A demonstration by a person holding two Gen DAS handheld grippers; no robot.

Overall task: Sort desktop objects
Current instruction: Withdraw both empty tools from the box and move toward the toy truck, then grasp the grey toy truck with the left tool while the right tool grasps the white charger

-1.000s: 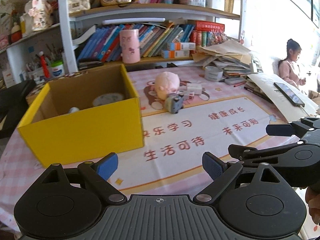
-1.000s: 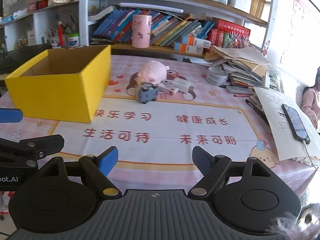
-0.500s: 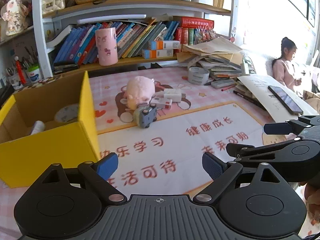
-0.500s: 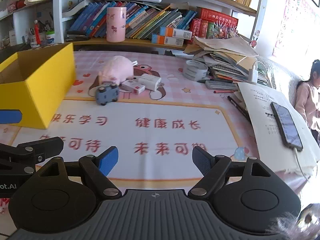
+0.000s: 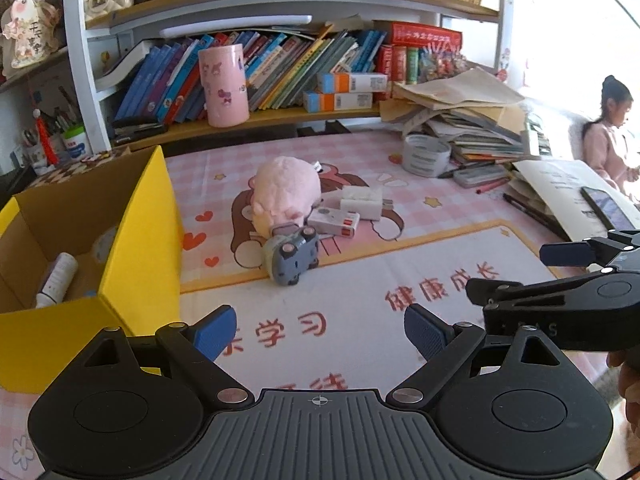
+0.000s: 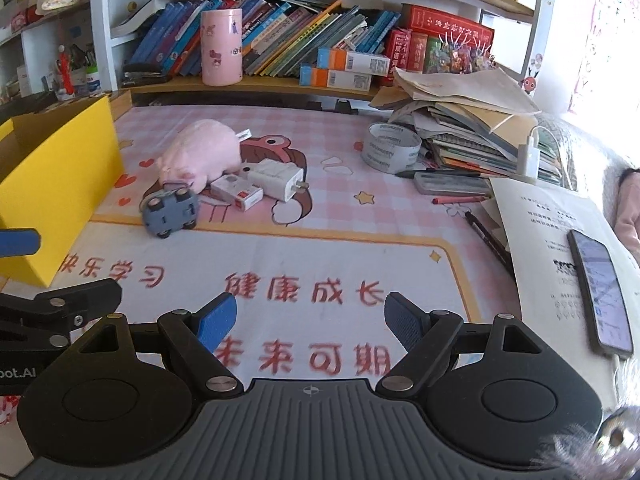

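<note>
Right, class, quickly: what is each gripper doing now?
Left gripper: open, holding nothing.
Right gripper: open, holding nothing.

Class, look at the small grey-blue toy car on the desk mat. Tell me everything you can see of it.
The toy car is small, grey-blue and looks like plastic, with light grey wheels. It lies tipped over on the mat, its underside and wheels turned toward the cameras rather than standing on them. It rests against the front of the pink plush toy, close beside a small white box with a red end, and to the right of the yellow box. No jaws are near it.
</note>
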